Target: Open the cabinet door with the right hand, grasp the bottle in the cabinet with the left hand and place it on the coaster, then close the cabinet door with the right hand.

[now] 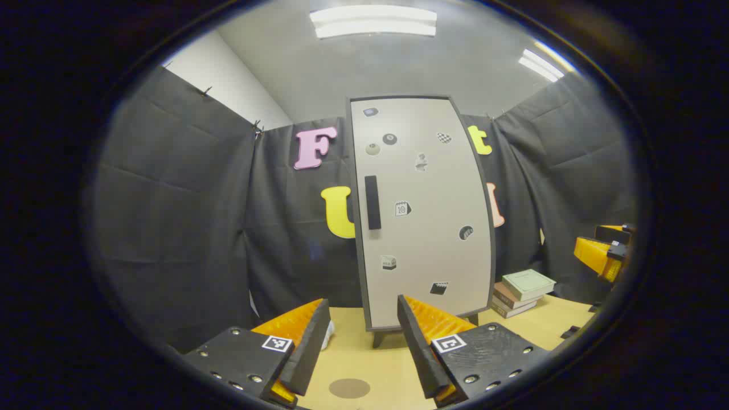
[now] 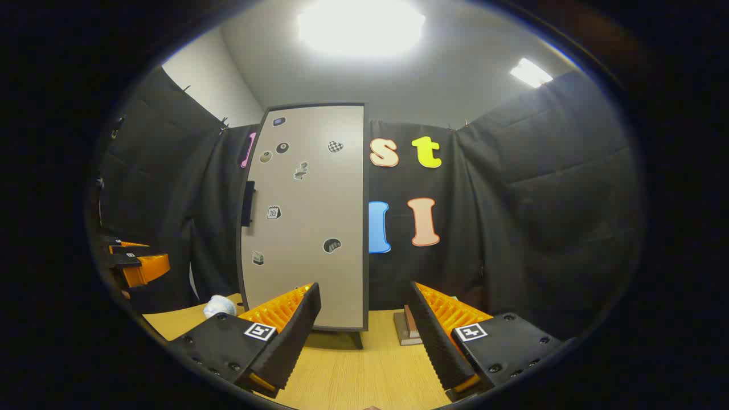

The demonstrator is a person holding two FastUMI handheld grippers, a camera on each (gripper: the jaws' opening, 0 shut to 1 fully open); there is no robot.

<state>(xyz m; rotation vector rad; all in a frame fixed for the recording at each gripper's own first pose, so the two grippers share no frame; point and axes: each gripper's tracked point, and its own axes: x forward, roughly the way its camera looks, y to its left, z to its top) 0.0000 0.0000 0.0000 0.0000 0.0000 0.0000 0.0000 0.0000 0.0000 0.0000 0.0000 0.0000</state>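
- Ahead of my right gripper [image 2: 364, 333], jaws spread and empty, the cabinet door [image 2: 307, 216] stands closed; its handle [image 2: 248, 203] awaits
- My left gripper [image 1: 364, 341] waits open above the coaster [image 1: 349, 388]; bottle hidden inside

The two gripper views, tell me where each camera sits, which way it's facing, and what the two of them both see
Left gripper view: rides the left gripper, low over the wooden table, facing the closed cabinet door head-on; its own open fingers show below, the coaster between them, the right gripper at the far right.
Right gripper view: rides the right gripper, facing the door's right edge; its open fingers show below, the left gripper at the far left.
Shared: cabinet door, its dark handle, table, stacked books.
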